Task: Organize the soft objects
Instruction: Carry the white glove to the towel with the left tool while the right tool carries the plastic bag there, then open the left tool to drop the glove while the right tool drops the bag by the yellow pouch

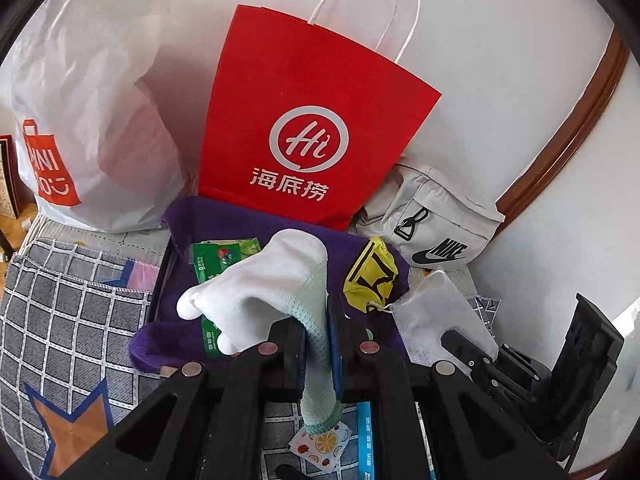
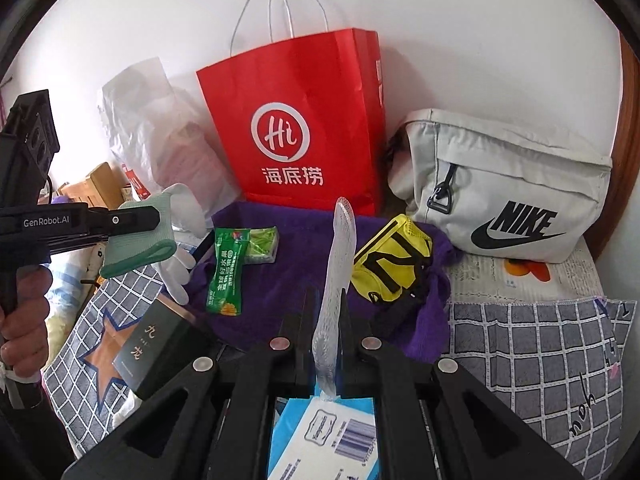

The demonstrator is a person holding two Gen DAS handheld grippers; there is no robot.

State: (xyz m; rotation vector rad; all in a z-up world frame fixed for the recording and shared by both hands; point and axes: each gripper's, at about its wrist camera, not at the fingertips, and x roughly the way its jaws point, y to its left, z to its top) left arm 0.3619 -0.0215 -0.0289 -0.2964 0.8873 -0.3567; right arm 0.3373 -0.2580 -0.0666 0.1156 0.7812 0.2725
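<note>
Both grippers loaded, over the purple towel.
Left wrist view: left gripper (image 1: 318,344) clenched on the cuff of a white glove (image 1: 264,292), which hangs above the purple towel (image 1: 248,220) in front of the red paper bag (image 1: 308,120). Right wrist view: right gripper (image 2: 326,344) clenched on a thin white mesh pouch (image 2: 340,264), standing upright over the towel beside a yellow pouch (image 2: 390,264).

Matt red paper bag (image 2: 304,120) with twisted cord handles; fuzzy purple towel (image 2: 304,240); knitted white glove (image 1: 272,292); crinkled glossy plastic bag (image 1: 80,92); smooth grey fabric Nike pouch (image 2: 508,188); glossy green sachet (image 2: 226,268).
</note>
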